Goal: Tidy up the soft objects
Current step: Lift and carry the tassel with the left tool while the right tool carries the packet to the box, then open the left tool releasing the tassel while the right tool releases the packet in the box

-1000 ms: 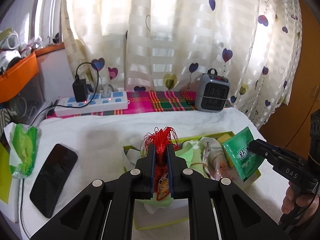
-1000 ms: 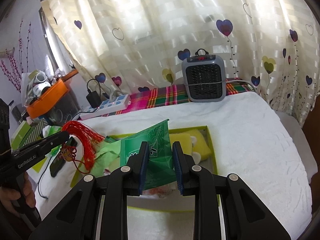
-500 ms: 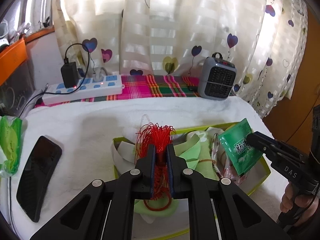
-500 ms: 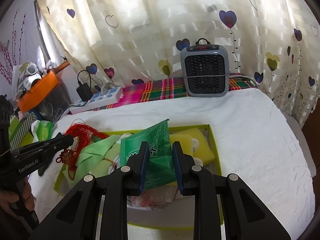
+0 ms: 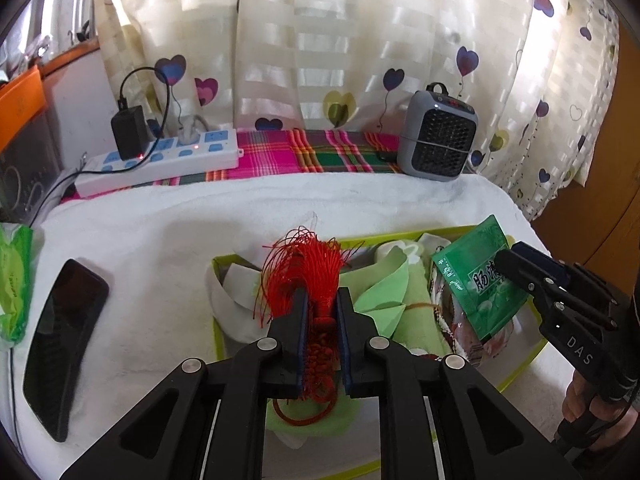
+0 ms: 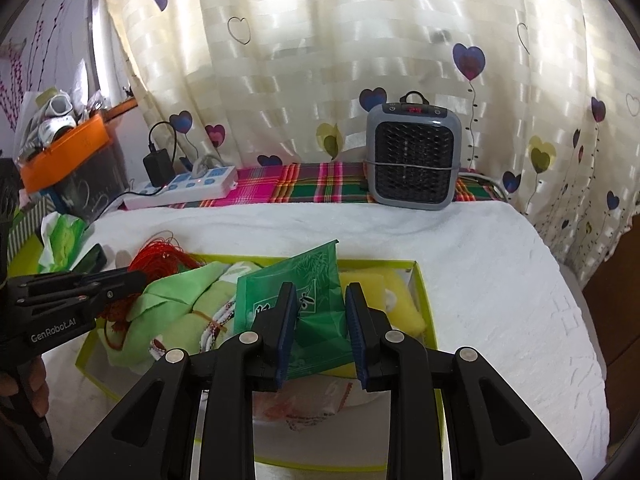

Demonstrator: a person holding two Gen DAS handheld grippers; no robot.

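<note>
Both grippers: black plastic linkage arms, silver pivot screws, blue pads. Left gripper (image 5: pixel 321 308) marked "GenRobot.AI" at 9 o'clock; right gripper (image 6: pixel 321 308) marked "DAS" at 4 o'clock.

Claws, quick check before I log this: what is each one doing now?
Left claw: its jaws have just been opening, red tassel between them.
Right claw: closed on green packet.

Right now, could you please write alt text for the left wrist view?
The left gripper holds a red tassel over a green-rimmed box of soft items on white cloth. At right, the right gripper holds a green packet.
</note>
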